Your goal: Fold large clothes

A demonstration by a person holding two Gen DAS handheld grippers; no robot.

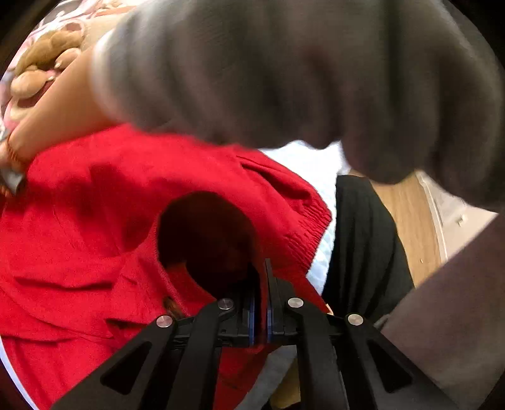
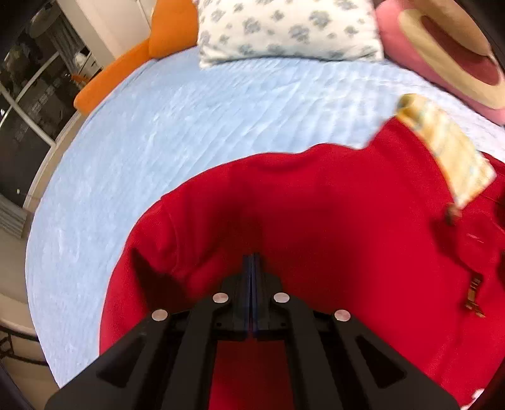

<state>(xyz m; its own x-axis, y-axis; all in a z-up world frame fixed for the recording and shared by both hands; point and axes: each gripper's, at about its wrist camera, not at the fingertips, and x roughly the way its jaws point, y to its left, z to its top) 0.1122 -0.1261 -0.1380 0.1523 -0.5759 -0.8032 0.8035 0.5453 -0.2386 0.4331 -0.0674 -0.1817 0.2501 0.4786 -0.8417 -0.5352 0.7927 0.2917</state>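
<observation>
A large red knitted garment (image 1: 94, 202) lies bunched in the left wrist view, with a ribbed hem at the right and a dark opening in the middle. My left gripper (image 1: 260, 268) is shut on a fold of the red cloth. In the right wrist view the same red garment (image 2: 331, 220) is spread over a pale blue bed sheet (image 2: 157, 126). My right gripper (image 2: 252, 261) is shut on its near edge. A beige patterned tag (image 2: 448, 148) sticks out of the garment at the upper right.
A blurred grey sleeve (image 1: 284, 69) fills the top of the left wrist view, with black cloth (image 1: 363, 236) and wooden floor (image 1: 407, 220) at the right. A spotted pillow (image 2: 284, 28), an orange cushion (image 2: 135, 53) and a pink plush (image 2: 442, 47) sit at the bed's far end.
</observation>
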